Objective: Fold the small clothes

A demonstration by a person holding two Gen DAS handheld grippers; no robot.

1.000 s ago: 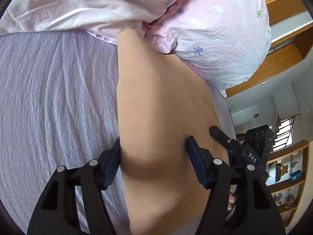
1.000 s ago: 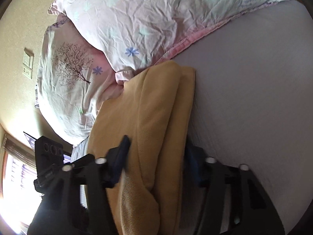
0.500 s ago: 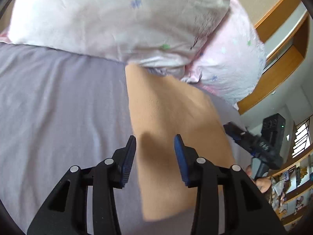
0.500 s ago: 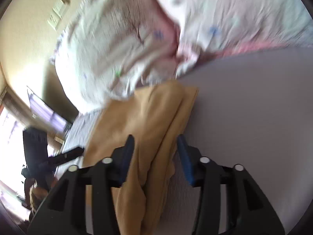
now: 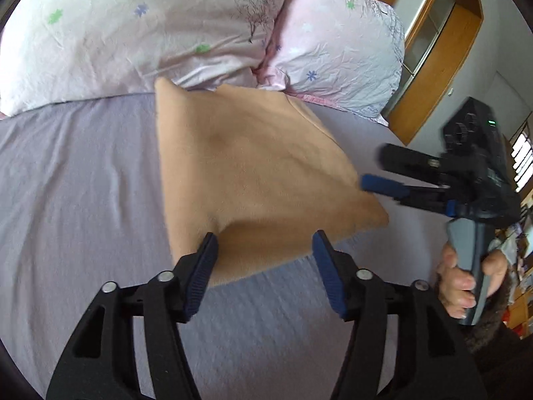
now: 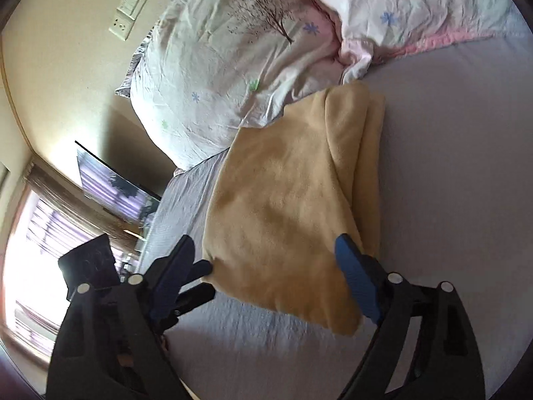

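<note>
Two claws hang over a bed (image 5: 83, 183) covered in a pale lilac sheet, and neither holds anything. The left claw (image 5: 265, 266) has its blue-padded fingers spread wide apart, poised above the near edge of a folded tan cloth (image 5: 253, 180) without touching it. The right claw (image 6: 266, 276) is likewise spread wide, its fingers framing the near end of the same cloth (image 6: 289, 206) from the other side. In the left wrist view the right claw (image 5: 376, 170) shows at the cloth's far corner, fingers parted, with the person's hand (image 5: 463, 276) wrapped round its grey handle.

The cloth lies flat on the sheet as a rough rectangle; its far end reaches the pillows (image 5: 166, 26) at the head of the bed and seems to touch them. In the right wrist view a thicker folded band runs along one long side of the cloth. The pillows (image 6: 233, 66) are pale pink and white, printed with small flowers and a bare tree. A wooden frame (image 5: 429, 66) stands beyond the bed, and a wall switch plate (image 6: 128, 16) shows above the pillows.
</note>
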